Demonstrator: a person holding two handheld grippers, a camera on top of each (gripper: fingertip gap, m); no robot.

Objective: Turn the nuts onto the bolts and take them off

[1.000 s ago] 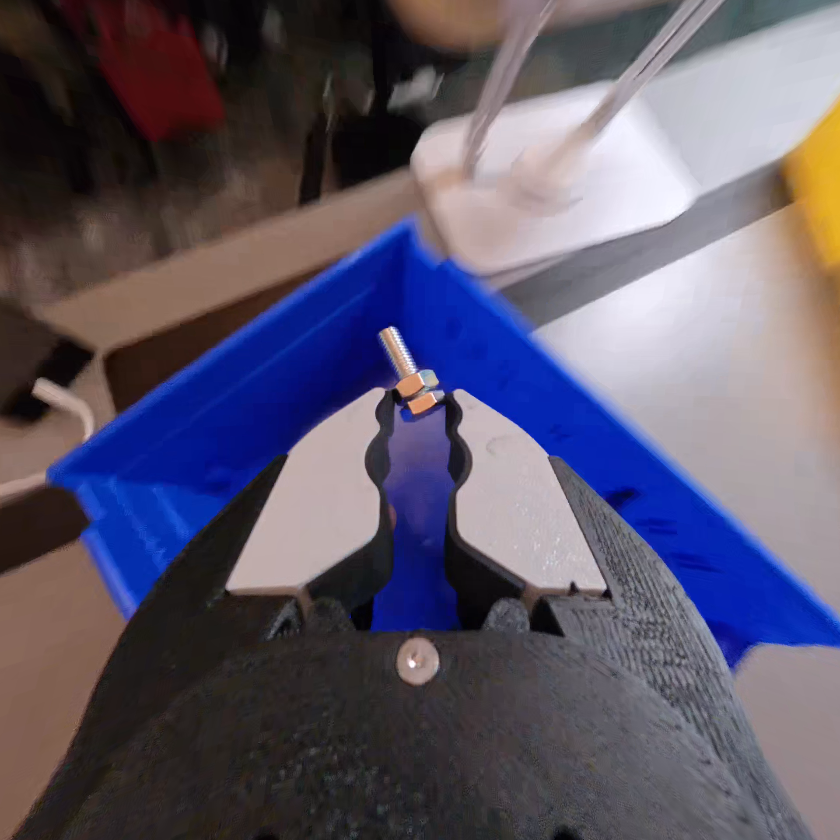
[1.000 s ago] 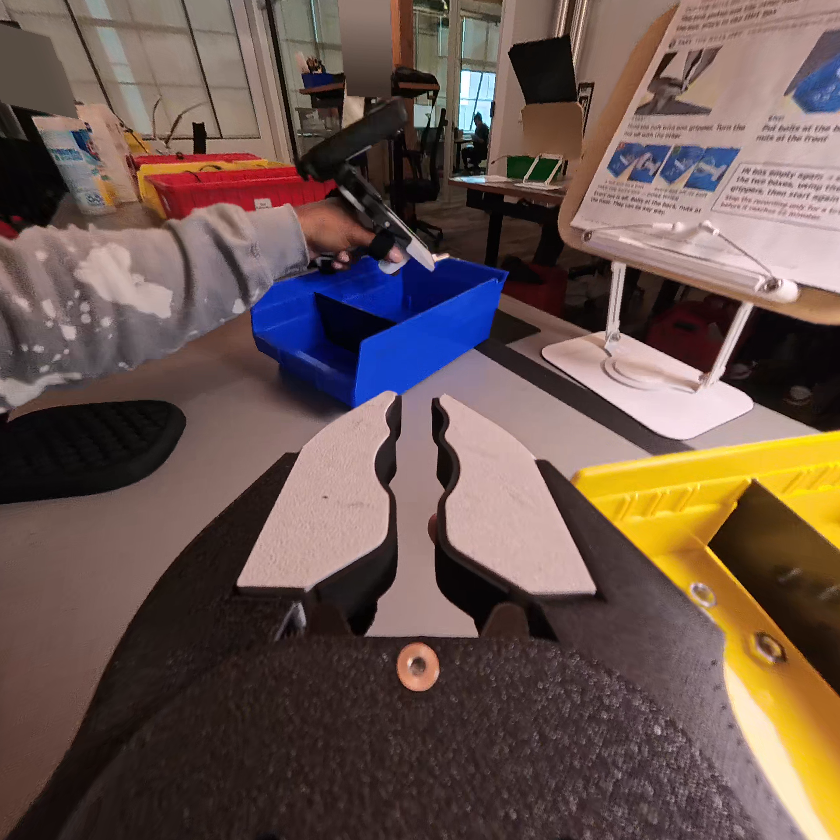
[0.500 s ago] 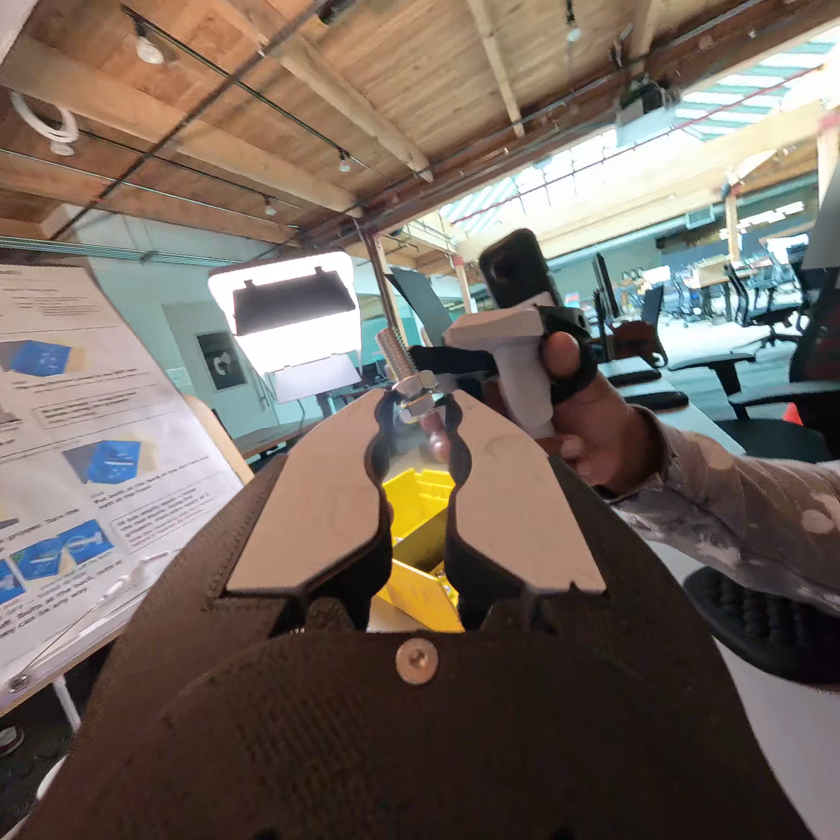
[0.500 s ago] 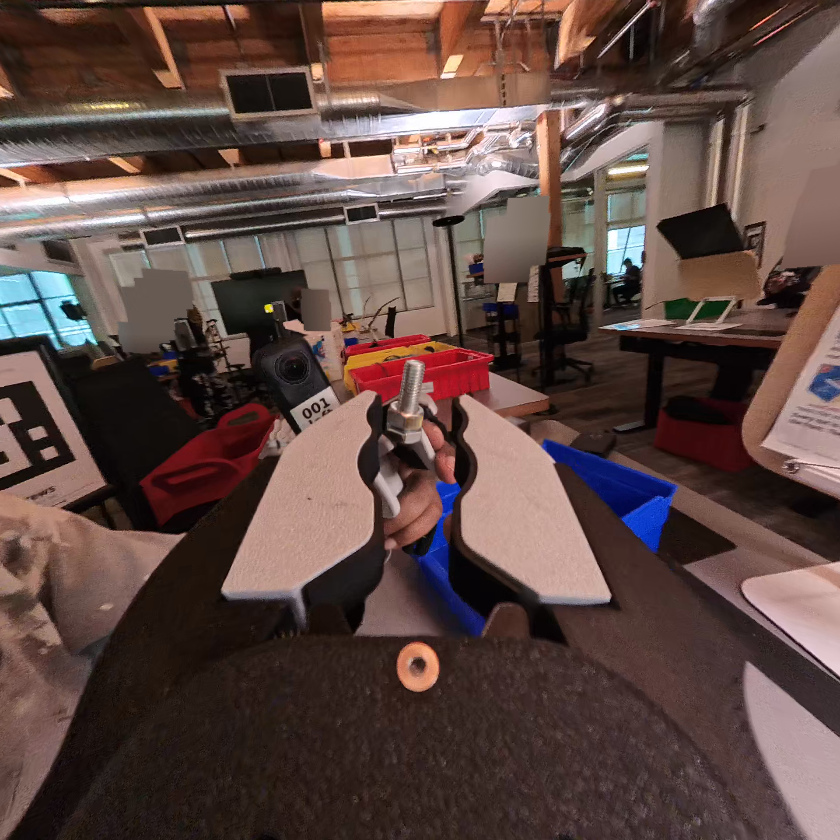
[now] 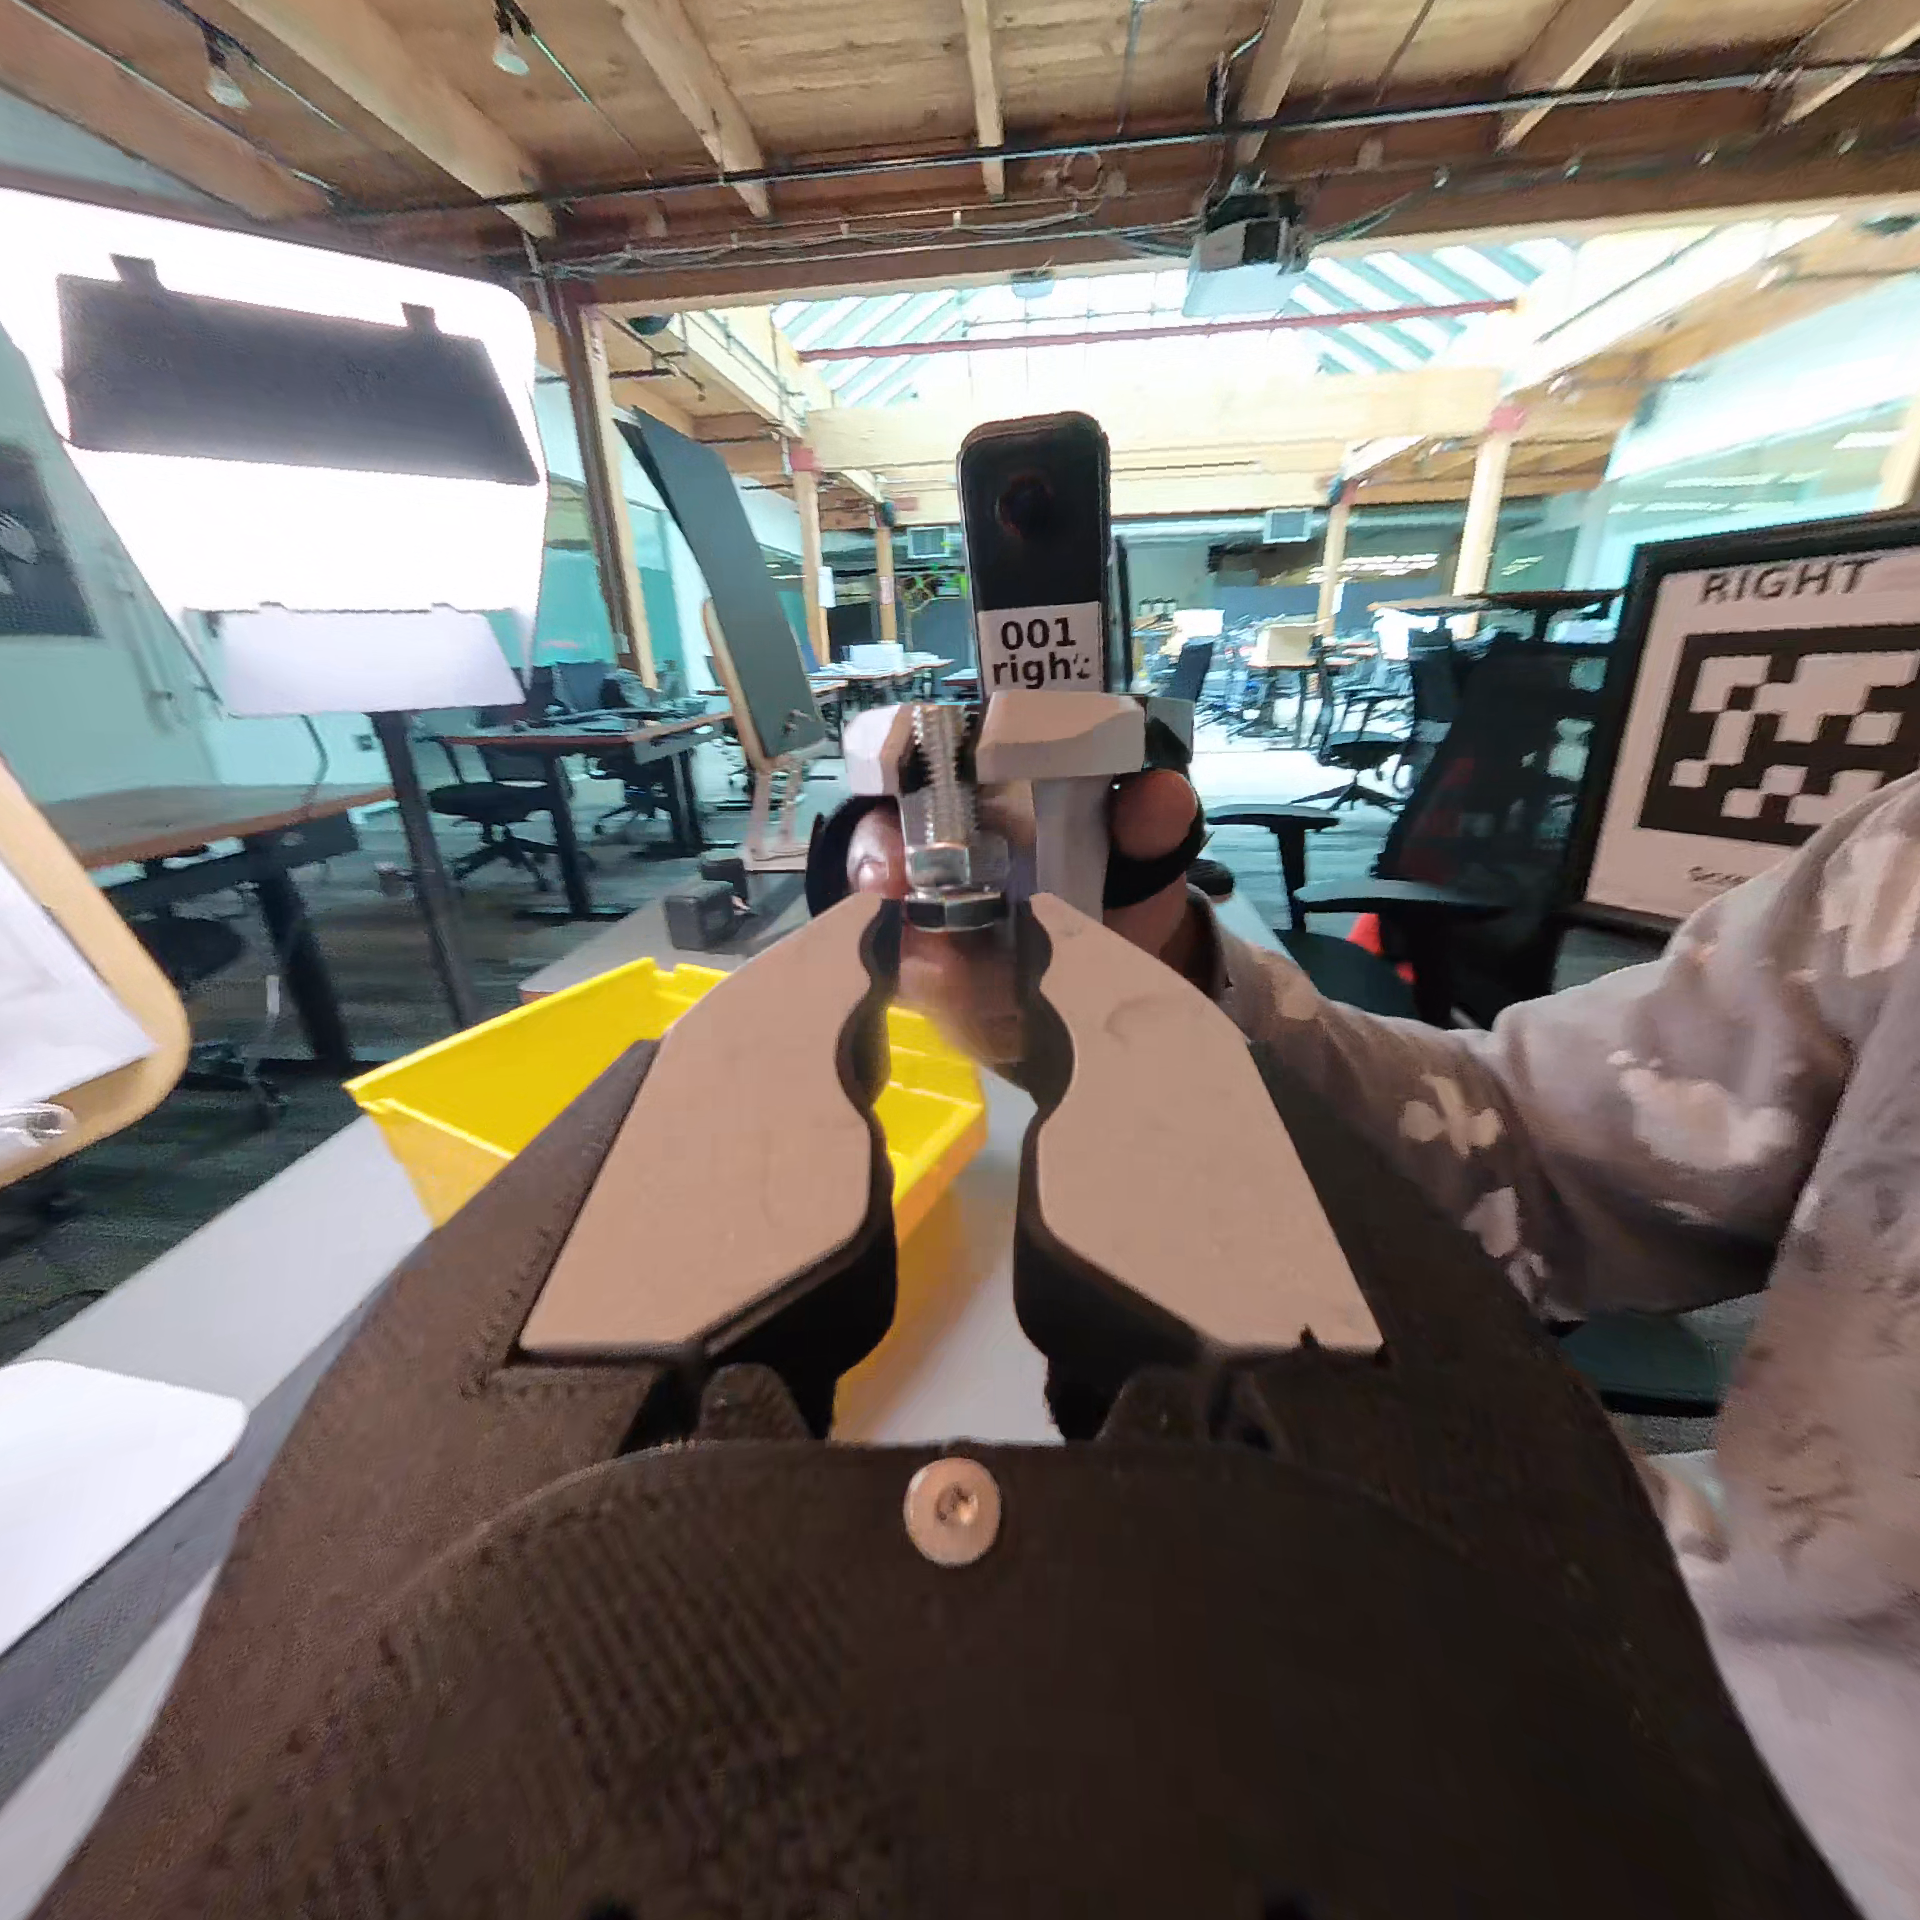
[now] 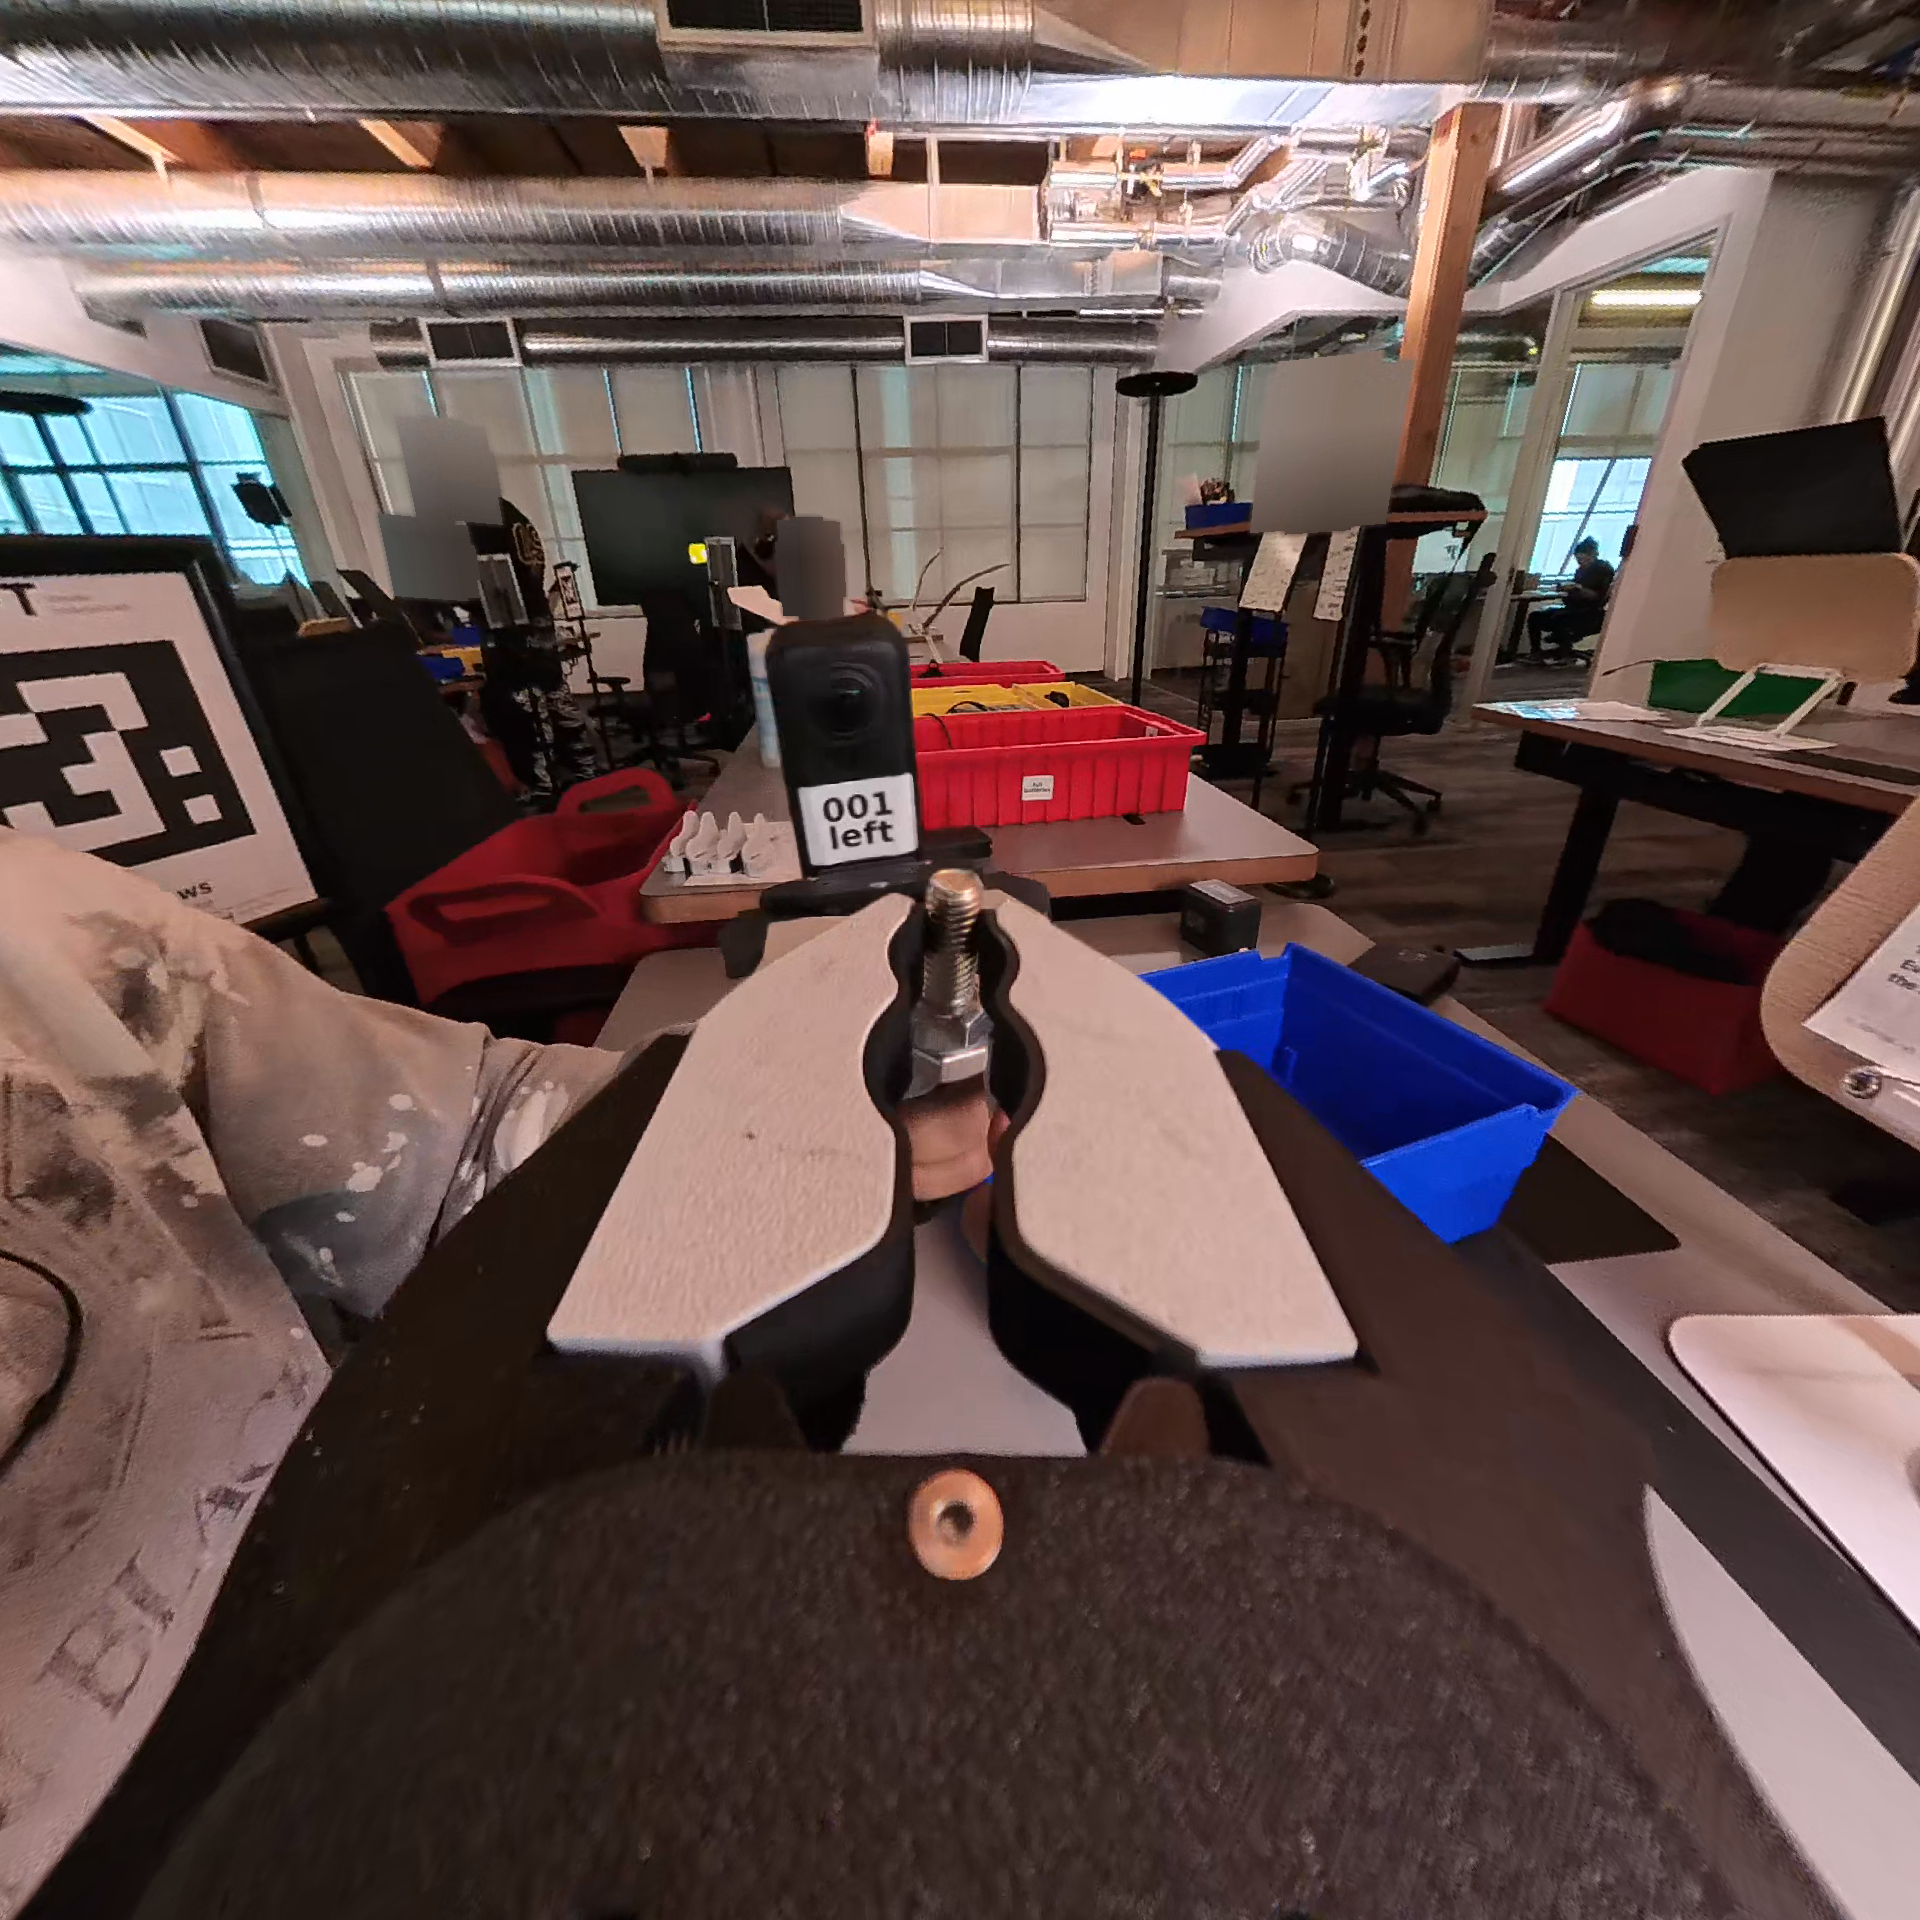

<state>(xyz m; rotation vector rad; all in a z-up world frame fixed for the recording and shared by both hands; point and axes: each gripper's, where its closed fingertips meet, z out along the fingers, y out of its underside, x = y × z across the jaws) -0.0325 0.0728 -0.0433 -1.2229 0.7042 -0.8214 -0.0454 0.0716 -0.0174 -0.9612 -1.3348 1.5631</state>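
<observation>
Left gripper (image 5: pixel 951 920) is pinching the bolt (image 5: pixel 940 795) head, held mid-air; right gripper (image 6: pixel 954 925) is closing narrow around its threaded shank above the nut (image 6: pixel 948 1034). Small, rigid, slick steel: grip nut flats.

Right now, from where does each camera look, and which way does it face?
Left wrist view: sits on the left gripper, faces the right gripper and yellow plastic bin; a speckled sleeve shows.
Right wrist view: sits on the right gripper, faces the left gripper and blue plastic bin; a sleeve shows.
Shared: the silver threaded bolt with hex nut.
</observation>
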